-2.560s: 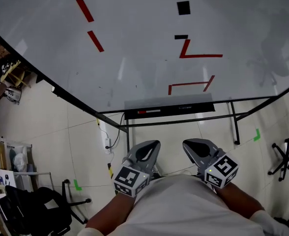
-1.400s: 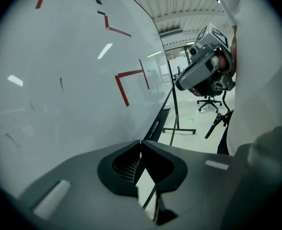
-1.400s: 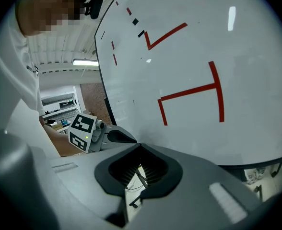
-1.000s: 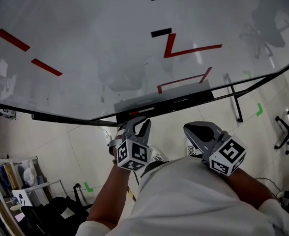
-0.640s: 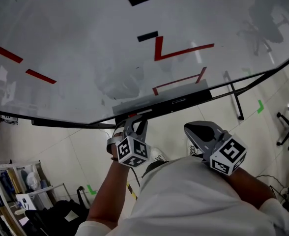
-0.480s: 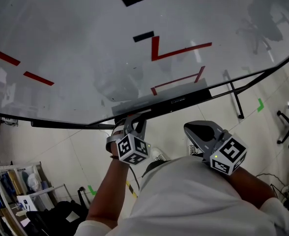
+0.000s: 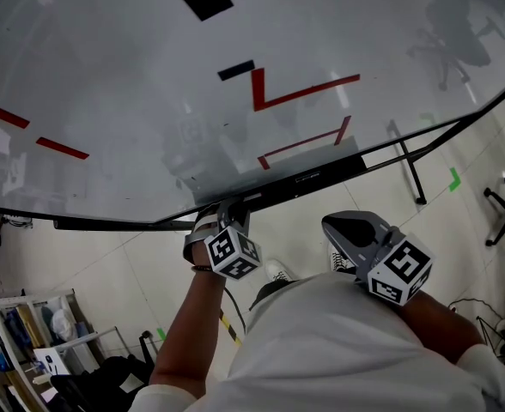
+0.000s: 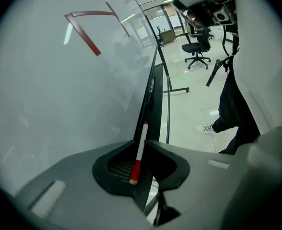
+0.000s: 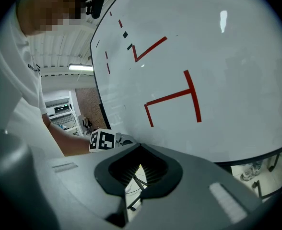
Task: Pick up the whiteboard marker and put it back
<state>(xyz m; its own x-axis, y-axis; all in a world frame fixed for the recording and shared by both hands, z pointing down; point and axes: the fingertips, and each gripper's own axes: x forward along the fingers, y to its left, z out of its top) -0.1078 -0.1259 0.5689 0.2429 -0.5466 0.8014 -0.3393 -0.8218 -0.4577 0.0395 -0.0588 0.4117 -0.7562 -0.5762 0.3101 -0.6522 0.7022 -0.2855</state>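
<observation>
Two grippers show in the head view. The left gripper (image 7: 227, 215) reaches to the black tray (image 7: 321, 175) under the bottom edge of the whiteboard (image 7: 149, 75). The right gripper (image 7: 343, 228) hangs near the body, well apart from the board.

In the left gripper view the marker (image 8: 139, 150), white with a red end, lies lengthwise along the tray. The jaws look closed on it, red end nearest the camera.

In the right gripper view the jaws are together with nothing between them.

The step in hand seems to be the pickup. Next, the marker would need a straight lift off the tray, kept parallel to the board, then lowering back onto the tray.
</observation>
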